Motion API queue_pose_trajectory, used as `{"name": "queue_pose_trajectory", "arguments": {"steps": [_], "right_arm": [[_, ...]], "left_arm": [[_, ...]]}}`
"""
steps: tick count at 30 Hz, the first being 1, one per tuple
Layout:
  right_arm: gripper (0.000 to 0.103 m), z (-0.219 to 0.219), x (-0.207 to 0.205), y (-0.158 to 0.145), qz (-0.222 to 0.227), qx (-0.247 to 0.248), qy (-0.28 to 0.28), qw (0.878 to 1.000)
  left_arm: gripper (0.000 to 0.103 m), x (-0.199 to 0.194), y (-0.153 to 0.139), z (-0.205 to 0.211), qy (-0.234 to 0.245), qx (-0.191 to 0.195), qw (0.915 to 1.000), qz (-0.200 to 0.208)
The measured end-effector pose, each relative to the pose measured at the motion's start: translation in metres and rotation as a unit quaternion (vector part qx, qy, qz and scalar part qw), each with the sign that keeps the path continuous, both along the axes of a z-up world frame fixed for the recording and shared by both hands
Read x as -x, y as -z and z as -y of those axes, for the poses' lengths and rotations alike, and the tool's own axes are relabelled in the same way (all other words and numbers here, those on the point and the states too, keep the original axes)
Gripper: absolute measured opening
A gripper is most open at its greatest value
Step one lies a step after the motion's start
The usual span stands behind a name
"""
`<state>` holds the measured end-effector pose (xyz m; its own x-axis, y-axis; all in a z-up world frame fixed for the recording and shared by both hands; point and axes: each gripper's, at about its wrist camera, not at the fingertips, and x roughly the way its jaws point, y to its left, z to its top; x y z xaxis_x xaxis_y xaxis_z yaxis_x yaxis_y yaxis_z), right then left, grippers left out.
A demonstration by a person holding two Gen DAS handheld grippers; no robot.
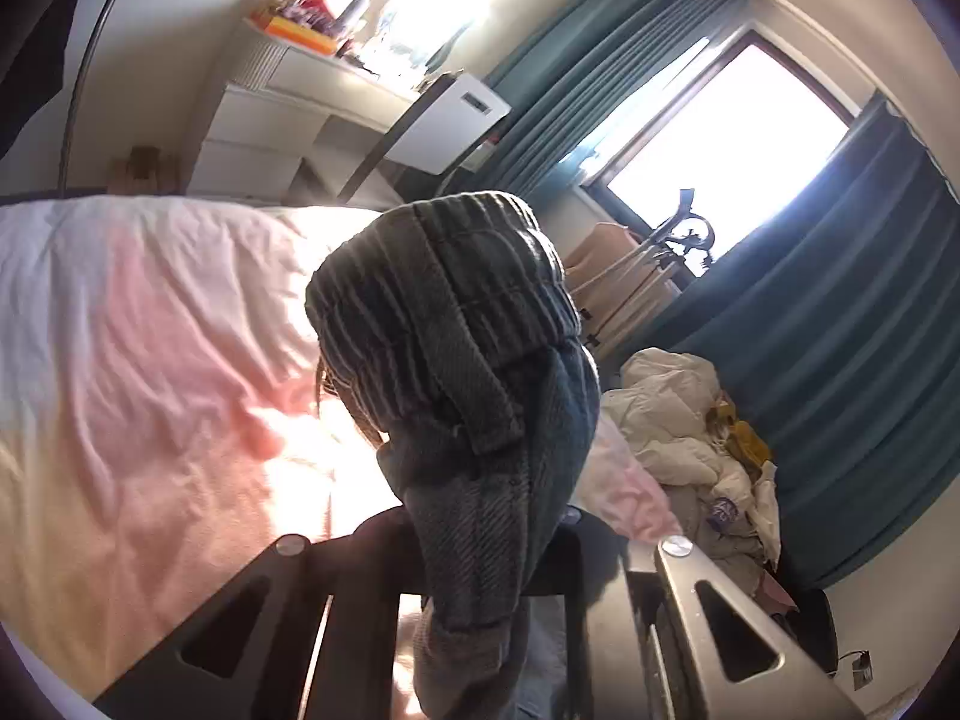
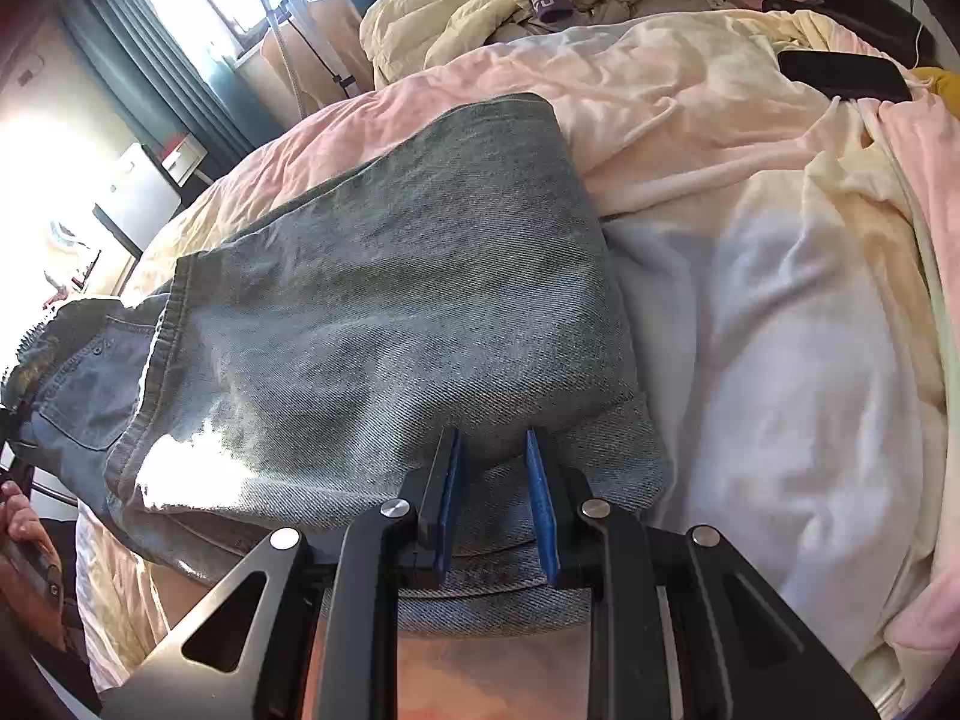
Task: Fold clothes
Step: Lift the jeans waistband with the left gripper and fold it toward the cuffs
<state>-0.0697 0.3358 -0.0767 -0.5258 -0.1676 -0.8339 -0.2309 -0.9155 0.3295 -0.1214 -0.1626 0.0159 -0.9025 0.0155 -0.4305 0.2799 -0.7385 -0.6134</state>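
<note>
Left hand-held gripper (image 1: 480, 546) — jaws pressed together, pinching the waistband end of the faded blue denim jeans (image 1: 468, 360). The denim is hanging and bunching directly in front of the lens, waistband folded over at the top; the pads themselves are hiding behind the cloth. The end is probably being lifted so that it can be carried over the rest of the garment for the next fold.

Right hand-held gripper (image 2: 493, 468) — blue-padded fingers (image 2: 543, 510) partly closed and nipping a raised fold at the near edge of the same jeans (image 2: 408, 312). It appears to be anchoring this end so the stack is not sliding while the other end is rising.

Jeans, location: lying folded across the bed, leg hem on top, back pocket and waistband trailing off toward the left edge of the right wrist view, where part of the person's hand (image 2: 24, 534) is showing.

Pink, white and pale yellow rumpled duvet (image 2: 750, 300) — covering the bed and serving as the folding area.

Cream padded jacket heap (image 2: 540, 0) — lying beyond the jeans, likely awaiting folding.

Teal curtains (image 1: 840, 300) — hanging beside the bright window.
</note>
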Motion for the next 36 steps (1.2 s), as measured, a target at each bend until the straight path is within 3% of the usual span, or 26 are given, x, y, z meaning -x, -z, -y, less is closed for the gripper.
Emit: {"name": "queue_pose_trajectory", "arguments": {"steps": [5, 8, 14, 19, 24, 30, 36], "right_arm": [[0.022, -0.010, -0.006, -0.012, -0.026, 0.023, 0.013, 0.999], [0.022, -0.015, -0.006, -0.018, -0.043, 0.037, 0.024, 0.998], [0.022, -0.039, -0.015, -0.035, -0.073, 0.062, 0.057, 0.994], [0.022, -0.073, -0.040, -0.063, -0.117, 0.114, 0.087, 0.983], [0.022, -0.099, -0.054, -0.088, -0.160, 0.084, 0.115, 0.977], [0.022, -0.110, -0.039, -0.066, -0.132, 0.108, 0.115, 0.979], [0.022, -0.108, -0.028, -0.051, -0.118, 0.117, 0.104, 0.981]], "left_arm": [[0.012, -0.008, -0.058, -0.061, 0.033, 0.046, 0.9976, -0.041], [0.012, -0.014, -0.077, -0.103, 0.054, 0.074, 0.9934, -0.069], [0.012, -0.021, -0.082, -0.182, 0.101, 0.108, 0.9852, -0.087], [0.012, -0.027, -0.064, -0.251, 0.155, 0.154, 0.9716, -0.090], [0.011, -0.030, -0.021, -0.325, 0.222, 0.204, 0.9512, -0.067], [0.011, -0.039, 0.042, -0.391, 0.284, 0.271, 0.9194, -0.025], [0.011, -0.052, 0.069, -0.409, 0.296, 0.316, 0.9010, -0.020]]}}
